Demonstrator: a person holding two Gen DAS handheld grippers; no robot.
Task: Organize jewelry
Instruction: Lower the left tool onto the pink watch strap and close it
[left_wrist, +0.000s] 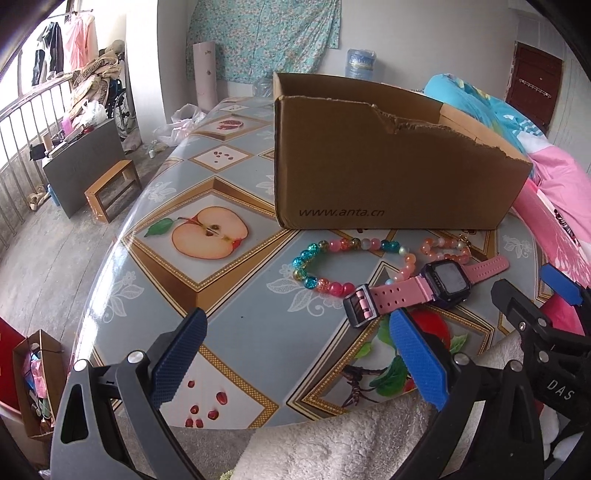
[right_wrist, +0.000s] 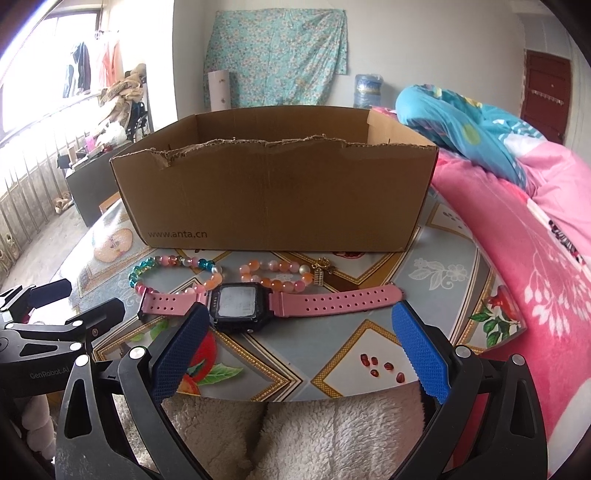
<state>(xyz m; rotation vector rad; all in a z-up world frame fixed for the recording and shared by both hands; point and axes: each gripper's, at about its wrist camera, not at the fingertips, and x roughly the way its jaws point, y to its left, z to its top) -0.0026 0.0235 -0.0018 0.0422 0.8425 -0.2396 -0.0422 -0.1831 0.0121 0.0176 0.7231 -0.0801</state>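
- L gripper (left_wrist: 295, 354): jaws released, wide apart, nothing between the pads. It hangs over the near edge of the table (left_wrist: 236, 295).
- R gripper (right_wrist: 301, 350): jaws also released, wide apart, nothing gripped. It shows too at the right edge of the left wrist view (left_wrist: 532, 295); the L one shows at the left edge of the right wrist view (right_wrist: 66, 306).
- Watch (right_wrist: 236, 301): pink strap, dark square face, lies flat just ahead of the R jaws. Its face sits just past the R gripper's left pad; the long strap end runs toward the right pad. In the left wrist view the watch (left_wrist: 439, 284) is ahead of the L gripper's right pad, buckle end nearest that pad. Touching or not, can't tell.
- Multi-colour bracelet (left_wrist: 325, 258): teal, pink and clear beads, lies flat ahead of the L jaws, between watch and box. From the R side (right_wrist: 173, 269) it's ahead-left of the jaws, partly under the strap.
- Orange bracelet (right_wrist: 277, 275): peach and orange beads w/ a small gold charm, straight ahead of the R jaws, just beyond the watch; ahead-right of the L jaws (left_wrist: 443, 247).
- Box (right_wrist: 273, 199): open cardboard, torn top rim, "www.anta.cn" printed on the front. It stands beyond all the jewelry, ahead of both jaw pairs. Inside not visible.
- Fleecy white cloth (right_wrist: 295, 432): below the jaws at the near table edge.
- Pink bedding (right_wrist: 535, 236): right of the R jaws, beside the table.
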